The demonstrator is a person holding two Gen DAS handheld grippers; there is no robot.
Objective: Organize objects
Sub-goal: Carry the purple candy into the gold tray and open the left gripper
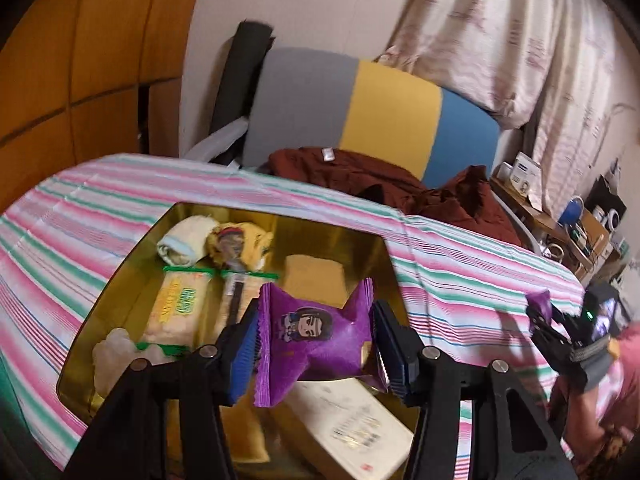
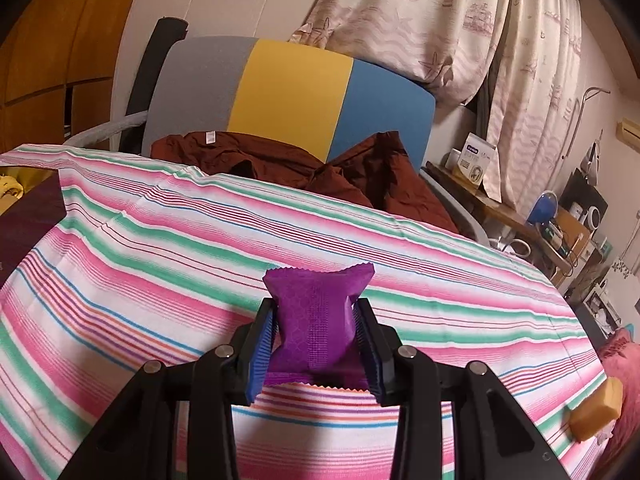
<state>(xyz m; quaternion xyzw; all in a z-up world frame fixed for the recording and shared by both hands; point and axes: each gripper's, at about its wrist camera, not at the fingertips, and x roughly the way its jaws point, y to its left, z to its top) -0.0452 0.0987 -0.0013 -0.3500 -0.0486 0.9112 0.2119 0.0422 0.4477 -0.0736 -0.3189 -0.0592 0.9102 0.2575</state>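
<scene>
My left gripper is shut on a purple snack packet with a cartoon face, held above the open gold tin. The tin holds a cracker pack with green bands, a rolled cloth, a white box and other small items. My right gripper is shut on a second purple packet, held above the striped tablecloth. The right gripper also shows in the left wrist view, off to the right of the tin.
A tan block lies on the cloth at the right edge. A chair with grey, yellow and blue back stands behind the table with a brown garment on it. Cluttered shelf at far right.
</scene>
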